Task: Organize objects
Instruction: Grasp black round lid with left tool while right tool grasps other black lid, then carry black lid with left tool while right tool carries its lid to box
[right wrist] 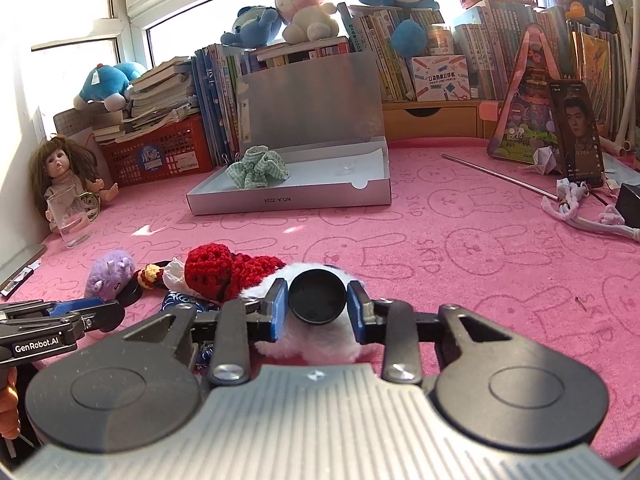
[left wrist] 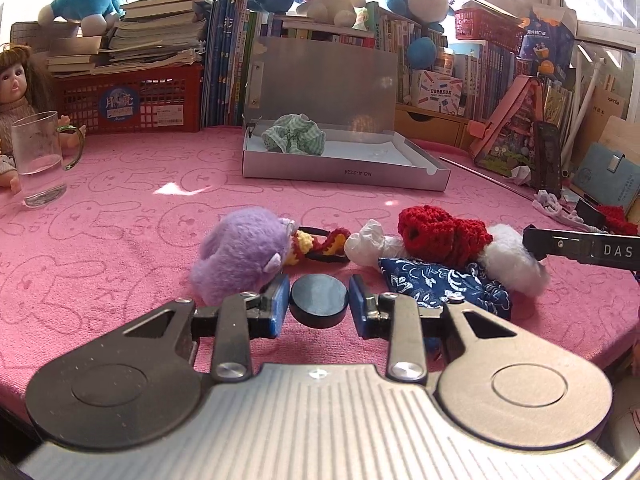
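A pile of small items lies on the pink cloth: a purple plush (left wrist: 240, 254) (right wrist: 109, 278), a yellow-red crochet piece (left wrist: 320, 242), a red knit piece (left wrist: 440, 234) (right wrist: 224, 274), a white fluffy item (left wrist: 514, 260) (right wrist: 316, 344), and a blue patterned cloth (left wrist: 444, 284). An open silver box (left wrist: 344, 168) (right wrist: 296, 198) holds a green checked scrunchie (left wrist: 294, 136) (right wrist: 258, 168). My left gripper (left wrist: 319, 306) is open just short of the pile, between the plush and the blue cloth. My right gripper (right wrist: 318, 306) is open over the white fluffy item.
A glass mug (left wrist: 38, 158) and a doll (right wrist: 66, 176) stand at left. Books, a red basket (left wrist: 132, 100) and plush toys line the back. A phone (right wrist: 578, 132), a metal rod (right wrist: 500, 176) and white cord (right wrist: 576, 210) lie at right.
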Available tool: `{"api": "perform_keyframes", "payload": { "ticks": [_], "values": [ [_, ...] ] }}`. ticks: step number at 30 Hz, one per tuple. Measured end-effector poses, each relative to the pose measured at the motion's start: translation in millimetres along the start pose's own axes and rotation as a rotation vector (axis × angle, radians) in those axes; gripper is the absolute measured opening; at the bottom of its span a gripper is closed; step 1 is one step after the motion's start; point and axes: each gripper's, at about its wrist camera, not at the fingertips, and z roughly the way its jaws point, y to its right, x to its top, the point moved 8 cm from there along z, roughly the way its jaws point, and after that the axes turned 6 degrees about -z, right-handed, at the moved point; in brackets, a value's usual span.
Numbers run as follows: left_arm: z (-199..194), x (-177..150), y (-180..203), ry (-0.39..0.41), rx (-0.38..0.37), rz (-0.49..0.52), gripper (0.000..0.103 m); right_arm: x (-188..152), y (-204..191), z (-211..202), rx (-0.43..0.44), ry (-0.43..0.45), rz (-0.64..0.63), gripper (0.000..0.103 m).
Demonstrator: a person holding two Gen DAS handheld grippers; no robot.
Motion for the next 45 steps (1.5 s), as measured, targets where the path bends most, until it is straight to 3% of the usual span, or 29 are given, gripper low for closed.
{"api": "perform_keyframes", "payload": {
  "ticks": [15, 45],
  "values": [
    [2.7, 39.9, 20.4, 0.048, -0.032, 0.037, 0.038, 26.4, 3.1, 4.5, 0.002, 0.028, 0.002, 0.036],
    [76.8, 126.7, 11.8, 0.041, -0.057, -0.003, 0.038, 77.2, 41.2, 56.4, -0.033, -0.018, 0.056, 0.036]
  ]
}}
